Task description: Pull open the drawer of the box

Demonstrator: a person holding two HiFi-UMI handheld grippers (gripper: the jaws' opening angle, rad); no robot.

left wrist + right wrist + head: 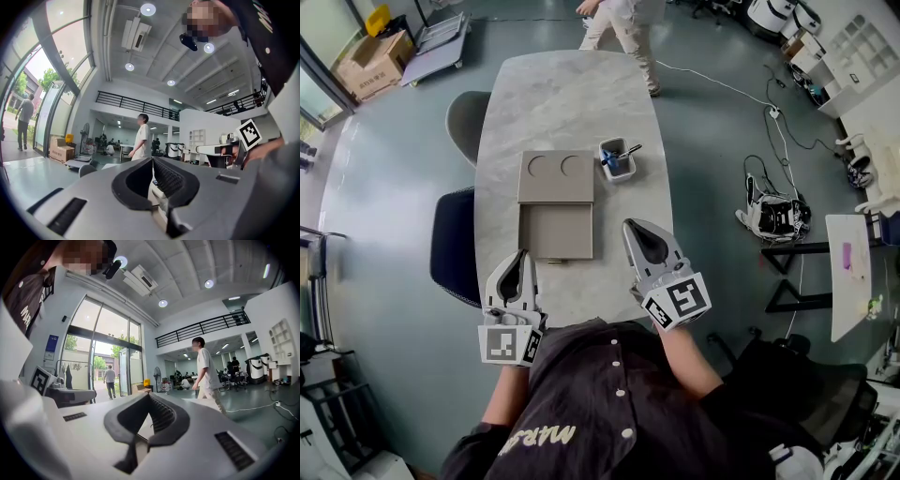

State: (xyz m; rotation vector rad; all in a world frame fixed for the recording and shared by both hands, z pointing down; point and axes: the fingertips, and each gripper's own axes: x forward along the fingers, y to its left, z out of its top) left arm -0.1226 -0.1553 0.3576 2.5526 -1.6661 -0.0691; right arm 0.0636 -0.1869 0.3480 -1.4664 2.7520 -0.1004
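A flat tan box with two round recesses in its top lies mid-table in the head view. Its drawer stands pulled out toward me, showing a bare tan floor. My left gripper is near the table's front edge, just left of the drawer's front corner, jaws shut on nothing. My right gripper hovers to the right of the drawer front, also shut and empty. Both gripper views point up into the room: the left gripper and the right gripper show their tips meeting, and the box is hidden there.
A small white bin with pens stands right of the box. The marble table stretches away. Two chairs sit at its left side. A person walks past the far end; cables lie on the floor at right.
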